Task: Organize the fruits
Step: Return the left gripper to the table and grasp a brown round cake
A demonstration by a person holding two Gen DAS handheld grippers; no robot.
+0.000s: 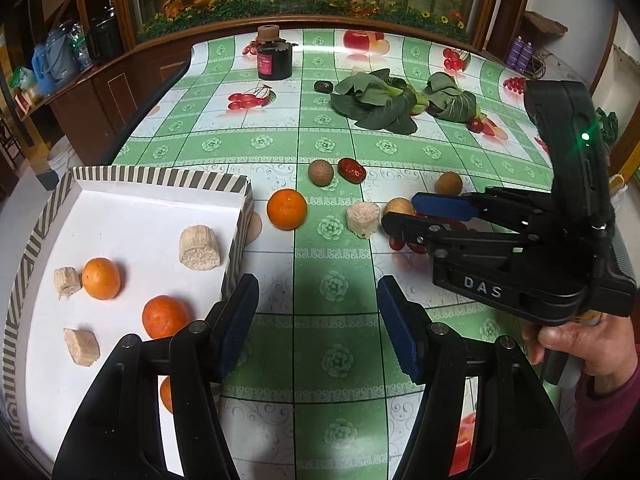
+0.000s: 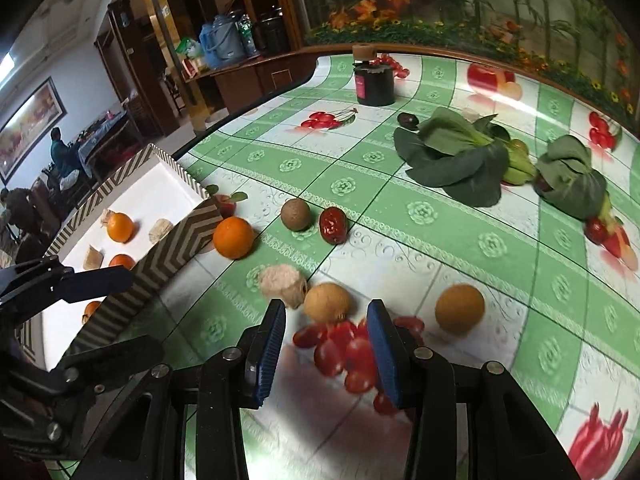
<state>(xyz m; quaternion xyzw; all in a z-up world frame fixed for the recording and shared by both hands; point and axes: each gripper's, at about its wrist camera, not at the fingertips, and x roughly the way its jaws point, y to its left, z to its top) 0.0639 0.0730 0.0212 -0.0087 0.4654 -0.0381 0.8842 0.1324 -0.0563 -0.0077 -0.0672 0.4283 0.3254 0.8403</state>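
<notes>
A zigzag-patterned box at the left holds two oranges and several pale sugarcane pieces. My left gripper hangs open over the tablecloth beside the box's right wall, with nothing between its fingers. On the table lie another orange, a sugarcane piece, a brown round fruit, a red date and two tan round fruits. My right gripper is open, its tips on either side of the nearer tan fruit with small gaps. The other tan fruit sits to its right.
Two bunches of leafy greens lie farther back, with a dark date and a black jar behind them. A wooden cabinet with a plant mural borders the far table edge. A person's hand holds the right gripper.
</notes>
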